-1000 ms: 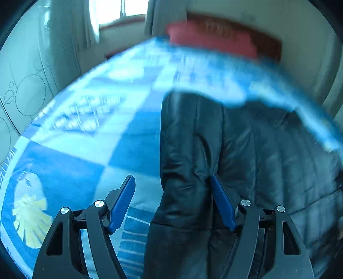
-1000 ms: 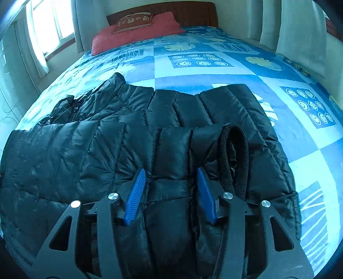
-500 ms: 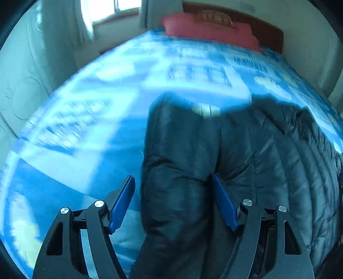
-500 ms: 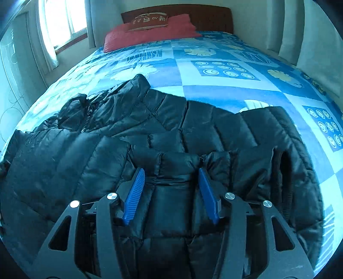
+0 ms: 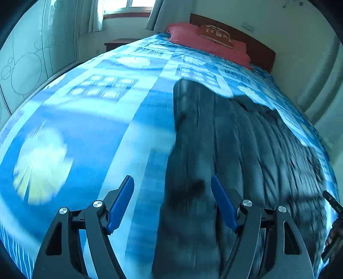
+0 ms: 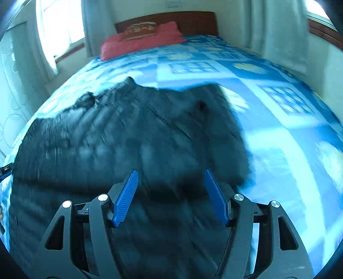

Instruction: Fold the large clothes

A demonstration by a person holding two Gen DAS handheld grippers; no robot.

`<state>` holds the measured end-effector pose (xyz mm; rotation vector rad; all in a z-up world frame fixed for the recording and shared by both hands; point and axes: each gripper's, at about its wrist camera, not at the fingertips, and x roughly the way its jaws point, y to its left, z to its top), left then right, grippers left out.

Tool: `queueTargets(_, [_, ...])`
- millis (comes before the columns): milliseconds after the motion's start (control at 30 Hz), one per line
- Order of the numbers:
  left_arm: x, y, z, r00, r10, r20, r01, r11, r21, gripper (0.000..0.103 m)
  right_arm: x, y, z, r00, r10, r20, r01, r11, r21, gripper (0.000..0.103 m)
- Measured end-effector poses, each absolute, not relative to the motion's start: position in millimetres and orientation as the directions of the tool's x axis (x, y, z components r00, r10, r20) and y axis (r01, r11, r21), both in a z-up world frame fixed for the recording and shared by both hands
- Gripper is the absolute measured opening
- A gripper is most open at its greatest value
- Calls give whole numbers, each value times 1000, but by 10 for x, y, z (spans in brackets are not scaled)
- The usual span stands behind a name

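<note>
- We see the wardrobe door [image 5: 23, 70] with circle outlines at far left of the left wrist view, window [image 5: 128, 4] above it.
- Blue patterned bedspread [image 5: 85, 120] fills the left half; all of it motion-blurred.
- Left gripper [image 5: 172, 205]: blue pads wide apart, nothing pinched; the bedspread and the jacket edge show in the gap below.
- Black puffer jacket [image 5: 235, 139] lies flat on the bed, right of centre in this view, its left edge running through the gripper gap.
- Red pillow [image 5: 205, 40] against the dark wooden headboard [image 5: 261, 51] at the far end.
- Right wrist view: curtained window [image 6: 60, 28] left, same pillow and headboard at top.
- Here the jacket covers the left and centre of the bed, collar end toward the pillow; bare bedspread to its right.
- Right gripper [image 6: 170, 196]: jaws opening, pads clear of the fabric, jacket seen between them but not gripped.
</note>
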<state>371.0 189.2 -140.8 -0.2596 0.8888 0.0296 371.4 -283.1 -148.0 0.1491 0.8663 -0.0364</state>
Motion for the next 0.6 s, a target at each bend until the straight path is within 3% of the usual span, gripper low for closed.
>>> queueTargets(333, [2215, 1756, -1555, 534, -205, -821, -102, 948, -303, 73, 2134, -3206, -1772, 523, 47, -851, 182, 969, 165, 64])
queueTargets(600, [1450, 1706, -1665, 504, -259, -824, -126, 922, -366, 73, 1302, -3175, -1848, 517, 98, -851, 194, 954, 228, 65])
